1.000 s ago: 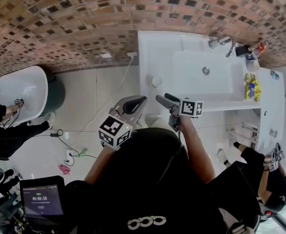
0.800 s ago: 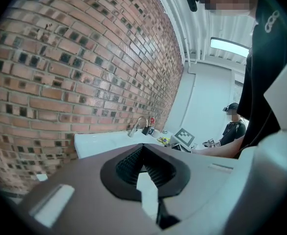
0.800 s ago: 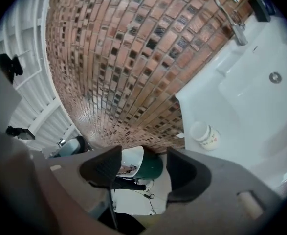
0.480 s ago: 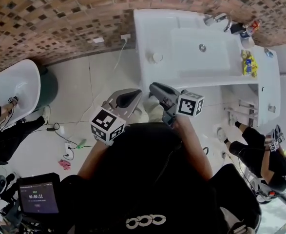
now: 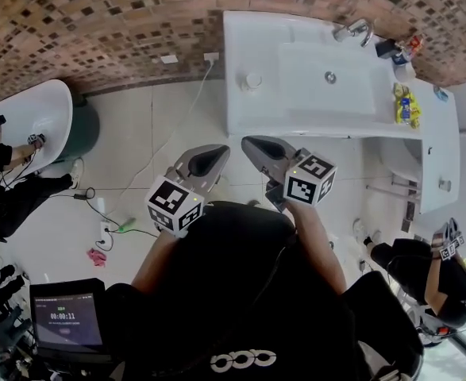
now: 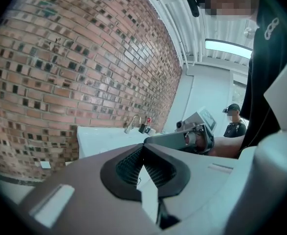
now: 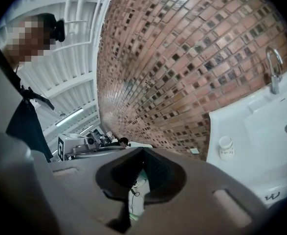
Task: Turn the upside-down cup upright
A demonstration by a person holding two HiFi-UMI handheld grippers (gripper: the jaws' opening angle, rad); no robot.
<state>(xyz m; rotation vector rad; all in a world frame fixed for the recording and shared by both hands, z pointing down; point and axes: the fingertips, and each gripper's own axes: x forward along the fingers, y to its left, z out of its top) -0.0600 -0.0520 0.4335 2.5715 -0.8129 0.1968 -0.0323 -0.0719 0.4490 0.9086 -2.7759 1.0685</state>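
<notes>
- A white counter (image 5: 244,113) with a sunken sink (image 5: 328,90) is seen from above against a brick wall (image 5: 98,22), with a faucet (image 5: 352,30) at its back edge.
- The cup (image 5: 251,80), small and white, is set on the counter near its left edge, left of the sink and well apart from both tools. Whether it stands mouth up or mouth down cannot be made out.
- The left tool (image 5: 223,151) is held off the counter's front edge, over the tiled floor (image 5: 137,173). Its jaws are pressed together with nothing between them.
- The right tool (image 5: 247,142) is held just beside it, likewise short of the front edge. Its jaws are closed and empty.
- Some yellow packets (image 5: 407,105) are seen near the counter's right edge, with small bottles (image 5: 399,50) at the back right corner.
- A second person (image 5: 2,189) is pictured at a white tub (image 5: 38,117) on the far left.
</notes>
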